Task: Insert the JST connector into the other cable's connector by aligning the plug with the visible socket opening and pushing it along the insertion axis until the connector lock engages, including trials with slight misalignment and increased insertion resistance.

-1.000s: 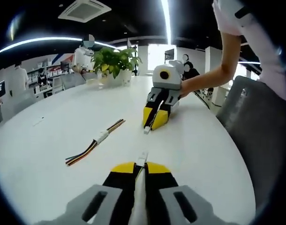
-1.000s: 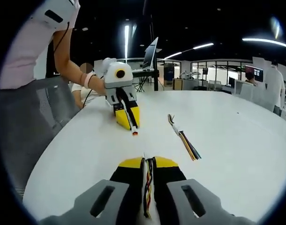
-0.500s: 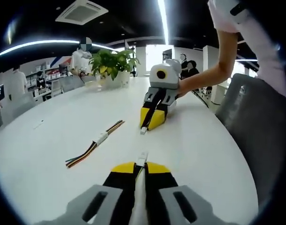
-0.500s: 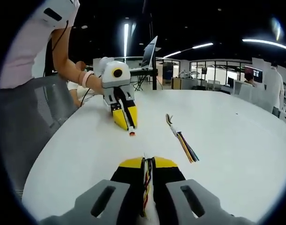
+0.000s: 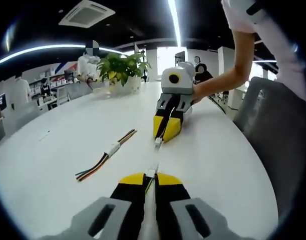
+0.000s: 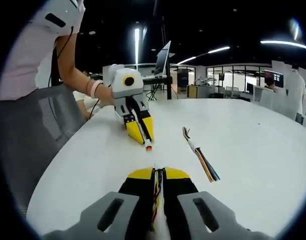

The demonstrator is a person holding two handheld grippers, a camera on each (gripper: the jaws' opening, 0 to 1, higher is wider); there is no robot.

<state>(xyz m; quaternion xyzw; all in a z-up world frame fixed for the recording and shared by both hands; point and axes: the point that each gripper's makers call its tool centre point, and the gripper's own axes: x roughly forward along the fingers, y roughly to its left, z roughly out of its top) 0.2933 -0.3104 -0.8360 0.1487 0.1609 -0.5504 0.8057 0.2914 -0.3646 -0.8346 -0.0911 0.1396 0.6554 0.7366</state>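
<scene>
Tools face each other tip to tip over the round white bench [image 5: 52, 150]. In the left gripper view, the left tool [image 5: 150, 176], with yellow pads on black jaws, is pressed together on a small white JST connector [image 5: 152, 170] that sticks out just past its tips, its thin wires running back between the jaws. The same view shows the right tool [image 5: 160, 137] coming in from the far side, its yellow jaws closed on a small white plug [image 5: 157, 143] that points toward the camera and sits near the held connector but apart from it. A person's bare forearm and hand [image 5: 198, 92] grip that tool from behind, the arm reaching in from the upper right. In the right gripper view, the right tool [image 6: 158, 172] is pinched on a bundle of multicoloured wires [image 6: 156, 197] running down between the jaws; its plug end cannot be made out here. Opposite, the left tool [image 6: 145, 140] slants down toward the bench with a small connector with a reddish tip [image 6: 148, 147] at its tips, held by a hand [image 6: 103, 96] wearing a pale wristband. A spare multicoloured ribbon cable with a white middle connector [image 5: 108, 152] lies flat on the bench, well to the side of both tools. A leafy green potted plant [image 5: 121, 67] stands at the far edge in the left gripper view, and an open laptop [image 6: 160, 60] stands beyond the bench in the right gripper view.
</scene>
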